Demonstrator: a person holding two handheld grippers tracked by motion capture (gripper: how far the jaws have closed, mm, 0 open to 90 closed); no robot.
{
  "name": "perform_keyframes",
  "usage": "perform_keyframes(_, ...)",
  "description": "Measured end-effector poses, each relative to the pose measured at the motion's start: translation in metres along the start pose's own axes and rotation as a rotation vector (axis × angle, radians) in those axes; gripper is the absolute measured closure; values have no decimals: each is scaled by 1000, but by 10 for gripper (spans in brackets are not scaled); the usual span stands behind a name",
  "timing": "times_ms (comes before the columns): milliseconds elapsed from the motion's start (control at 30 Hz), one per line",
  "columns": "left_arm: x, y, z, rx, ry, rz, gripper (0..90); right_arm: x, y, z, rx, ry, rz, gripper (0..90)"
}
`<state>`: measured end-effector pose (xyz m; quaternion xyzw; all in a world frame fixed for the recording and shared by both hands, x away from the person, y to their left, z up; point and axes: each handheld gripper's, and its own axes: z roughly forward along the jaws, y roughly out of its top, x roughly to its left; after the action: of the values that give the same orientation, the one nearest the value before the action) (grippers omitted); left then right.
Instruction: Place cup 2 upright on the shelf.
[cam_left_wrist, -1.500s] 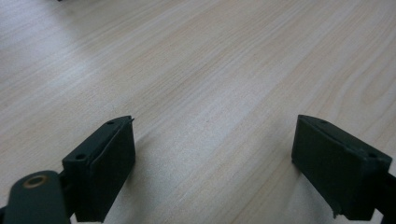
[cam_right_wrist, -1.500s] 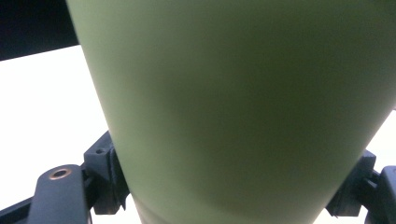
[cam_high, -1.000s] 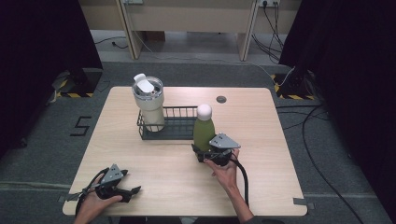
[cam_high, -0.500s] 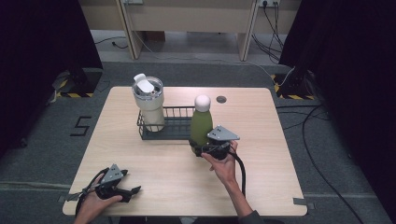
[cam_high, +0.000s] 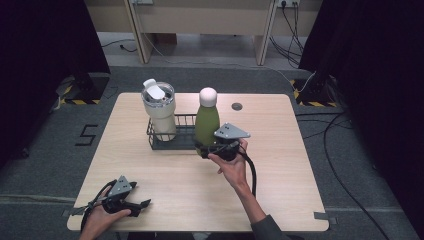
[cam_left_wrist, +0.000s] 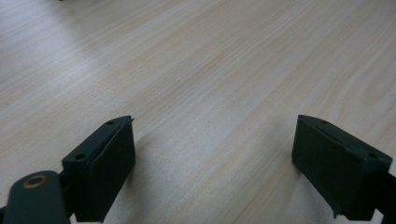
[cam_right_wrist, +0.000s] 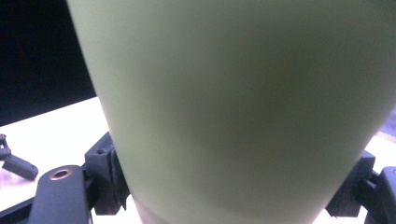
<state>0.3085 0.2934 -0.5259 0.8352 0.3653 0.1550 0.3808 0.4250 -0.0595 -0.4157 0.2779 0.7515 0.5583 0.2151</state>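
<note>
A green bottle (cam_high: 207, 122) with a white cap stands upright in my right gripper (cam_high: 205, 149), which is shut on its lower body. In the right gripper view the bottle (cam_right_wrist: 233, 107) spans the frame between the two jaws of the right gripper (cam_right_wrist: 233, 191). It is at the right end of a black wire basket (cam_high: 172, 144); I cannot tell whether its base is inside the basket or above it. A cream tumbler (cam_high: 159, 112) with a lid stands in the basket's left end. My left gripper (cam_high: 142, 204) rests open at the table's front left, nothing between its jaws (cam_left_wrist: 215, 163).
The light wooden table (cam_high: 285, 170) has bare room in front of and to the right of the basket. A small dark disc (cam_high: 237, 106) lies near the back edge. Cables and dark curtains surround the table on the floor.
My right gripper has carried the green bottle up and away from me, slightly left, to the basket's right end. The left gripper has stayed put.
</note>
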Motion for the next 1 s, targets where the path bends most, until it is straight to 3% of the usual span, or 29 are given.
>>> perform_keyframes(600,0,0,0,-1,2,-2,128,4,23,15,8,17,2,210)
perform_keyframes(1000,0,-1,-1,-1,2,-4,129,-7,44,30,6,7,10,210)
